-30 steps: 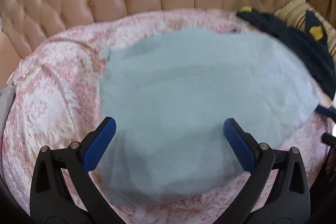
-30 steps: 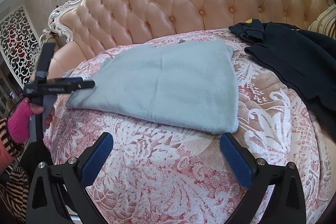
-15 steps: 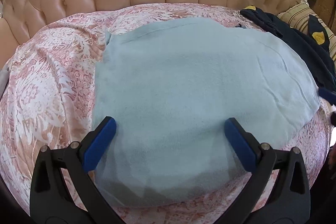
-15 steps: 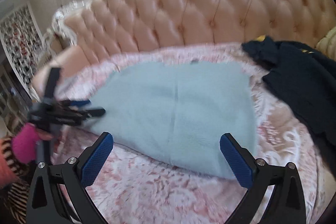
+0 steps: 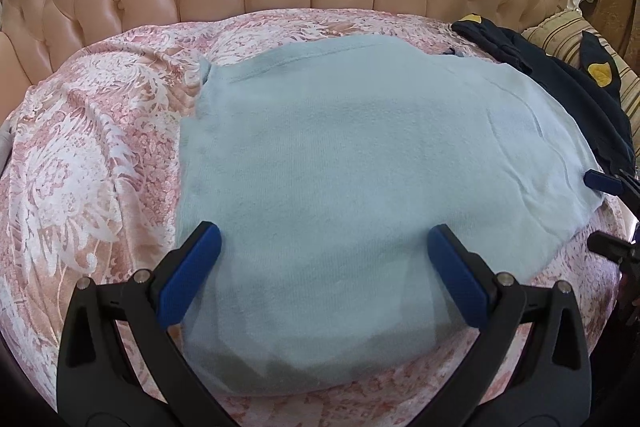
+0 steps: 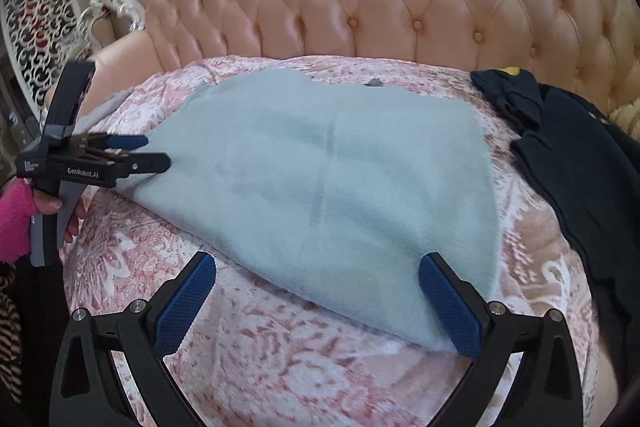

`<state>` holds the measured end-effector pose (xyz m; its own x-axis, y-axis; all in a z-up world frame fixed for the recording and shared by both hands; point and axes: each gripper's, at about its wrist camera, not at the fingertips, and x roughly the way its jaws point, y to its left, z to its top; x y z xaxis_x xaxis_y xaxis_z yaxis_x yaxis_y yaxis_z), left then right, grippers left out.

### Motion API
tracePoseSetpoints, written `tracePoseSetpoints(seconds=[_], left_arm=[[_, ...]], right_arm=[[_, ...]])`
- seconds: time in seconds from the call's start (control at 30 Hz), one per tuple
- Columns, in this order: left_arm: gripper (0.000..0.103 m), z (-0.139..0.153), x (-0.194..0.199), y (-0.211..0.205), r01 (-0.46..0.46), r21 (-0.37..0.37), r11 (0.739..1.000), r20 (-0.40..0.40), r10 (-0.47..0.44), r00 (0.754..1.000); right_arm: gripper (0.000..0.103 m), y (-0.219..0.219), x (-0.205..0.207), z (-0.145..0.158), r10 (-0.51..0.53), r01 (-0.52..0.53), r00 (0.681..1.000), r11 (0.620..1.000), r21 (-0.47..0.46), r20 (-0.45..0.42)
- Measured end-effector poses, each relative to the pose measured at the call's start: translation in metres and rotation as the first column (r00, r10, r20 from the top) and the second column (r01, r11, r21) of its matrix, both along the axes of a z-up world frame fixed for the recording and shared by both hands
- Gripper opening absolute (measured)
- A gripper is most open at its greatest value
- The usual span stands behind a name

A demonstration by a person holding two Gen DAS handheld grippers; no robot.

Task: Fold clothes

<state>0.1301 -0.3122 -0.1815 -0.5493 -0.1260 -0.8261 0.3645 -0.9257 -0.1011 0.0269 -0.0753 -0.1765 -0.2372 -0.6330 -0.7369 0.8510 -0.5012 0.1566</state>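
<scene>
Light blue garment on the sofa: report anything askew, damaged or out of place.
Nothing stands out. The light blue garment lies flat and folded on the pink patterned cover, edges fairly even. A dark navy garment lies unfolded beside it, apart from it. Both the left gripper and the right gripper are open, holding nothing.

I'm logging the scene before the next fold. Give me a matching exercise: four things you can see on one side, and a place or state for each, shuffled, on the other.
Things:
1. light blue knitted garment
2. dark navy garment with yellow patches
3. left tongs
4. striped beige cushion

Places or states:
A. open, above the near edge of the blue fabric
B. at the sofa's right end, partly under dark cloth
C. spread flat in the middle of the pink floral cover
D. lying to the right of the blue fabric

Pairs: 1-C, 2-D, 3-A, 4-B
</scene>
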Motion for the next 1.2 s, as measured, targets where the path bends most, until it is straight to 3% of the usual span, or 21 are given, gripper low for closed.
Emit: tracePoseSetpoints(seconds=[0.1,0.2,0.33,0.43,0.53,0.67,0.77,0.93,1.0,1.07,1.2], left_arm=[[0.103,0.012,0.007,0.008,-0.005,-0.009,1.0,-0.019,0.005,1.0],[0.103,0.017,0.009,0.021,-0.008,0.007,1.0,-0.031,0.008,0.999],[0.103,0.004,0.01,0.031,-0.006,0.011,1.0,-0.023,0.006,1.0],[0.103,-0.001,0.014,0.029,0.005,0.01,1.0,-0.031,-0.004,0.999],[0.103,-0.002,0.018,0.022,0.009,0.029,1.0,-0.036,-0.008,0.999],[0.103,-0.002,0.021,0.016,0.003,0.046,0.999,-0.024,-0.001,1.0],[0.103,-0.003,0.023,0.017,0.0,0.043,0.999,-0.029,0.001,1.0],[0.103,-0.003,0.023,0.017,-0.002,0.044,0.999,-0.028,0.004,1.0],[0.103,-0.004,0.023,0.017,-0.003,0.044,0.999,-0.027,0.005,1.0],[0.103,-0.004,0.022,0.016,-0.004,0.044,0.999,-0.026,0.005,1.0],[0.103,-0.004,0.022,0.017,-0.005,0.045,0.999,-0.027,0.007,1.0]], right_arm=[[0.103,0.01,0.001,0.016,-0.059,0.059,0.998,0.998,-0.033,0.015],[0.103,0.006,0.009,0.028,-0.032,0.034,0.999,0.994,-0.101,0.019],[0.103,-0.022,0.017,0.013,0.036,-0.035,0.999,0.999,-0.036,0.031],[0.103,-0.027,0.022,-0.003,0.075,-0.075,0.997,0.996,0.043,-0.011],[0.103,-0.009,0.015,0.001,0.051,-0.051,0.999,0.999,0.01,0.005],[0.103,0.044,-0.008,0.017,-0.063,0.082,0.99,0.986,-0.146,0.129],[0.103,0.093,-0.022,0.021,-0.112,0.211,0.946,0.925,-0.317,0.304],[0.101,0.112,-0.02,0.01,-0.201,0.355,0.894,0.863,-0.36,0.401],[0.084,0.117,-0.019,0.004,-0.23,0.405,0.871,0.837,-0.369,0.434],[0.067,0.111,-0.021,-0.004,-0.214,0.409,0.858,0.835,-0.368,0.467],[0.063,0.098,-0.019,-0.014,-0.243,0.426,0.84,0.849,-0.312,0.486]])
